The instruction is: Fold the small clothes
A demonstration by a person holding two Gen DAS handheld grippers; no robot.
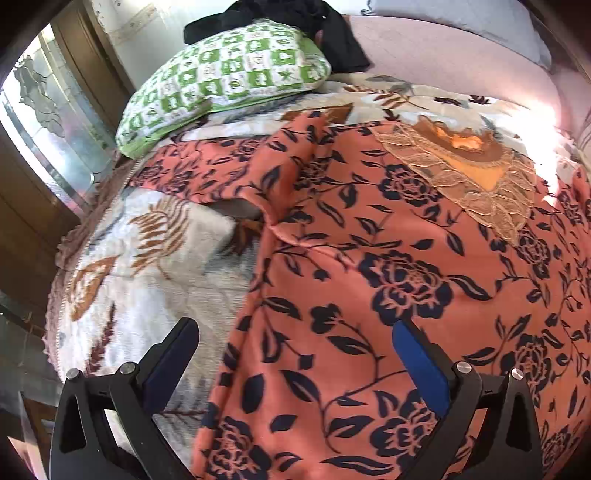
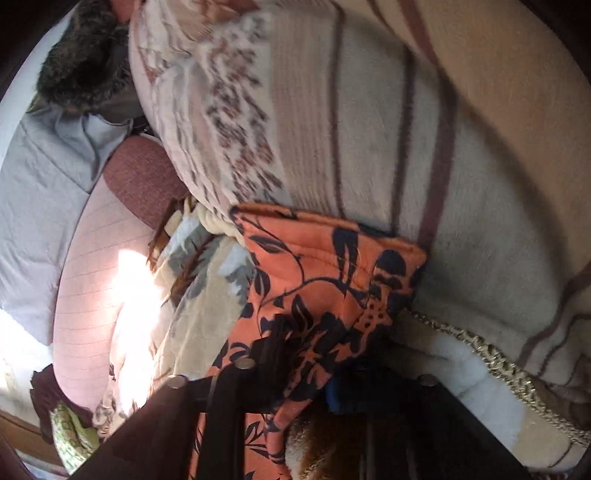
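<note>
Orange flowered garment (image 1: 369, 277) spread flat over a leaf-printed bedspread (image 1: 147, 258), filling the centre and right of the left wrist view; lace neckline patch (image 1: 461, 184) toward the upper right, one sleeve (image 1: 207, 173) reaching toward the green checked pillow (image 1: 221, 81) at upper left, a dark heap of clothing (image 1: 295, 18) at the top edge. Left gripper (image 1: 295, 336) at the bottom of that view, jaws wide apart and empty, blue pads (image 1: 417, 362) poised over the cloth near its left edge, contact not evident. Right gripper (image 2: 317, 384) at the lower centre of the right wrist view, closed tight on a bunched fold of the same garment (image 2: 325, 273), the cloth rising out of the dark jaws toward the frame's centre; striped blanket (image 2: 424, 147) across the upper right, pink sheet (image 2: 92, 277) at left. Step in hand, as judged: securing hold of the garment for a first fold, one side gripped and the other not yet. Next move probably calls for closing the left jaws on the near edge, then lifting both holds evenly and carrying them across toward the opposite side, keeping the cloth taut so that no crease or sagging sleeve is trapped beneath.
</note>
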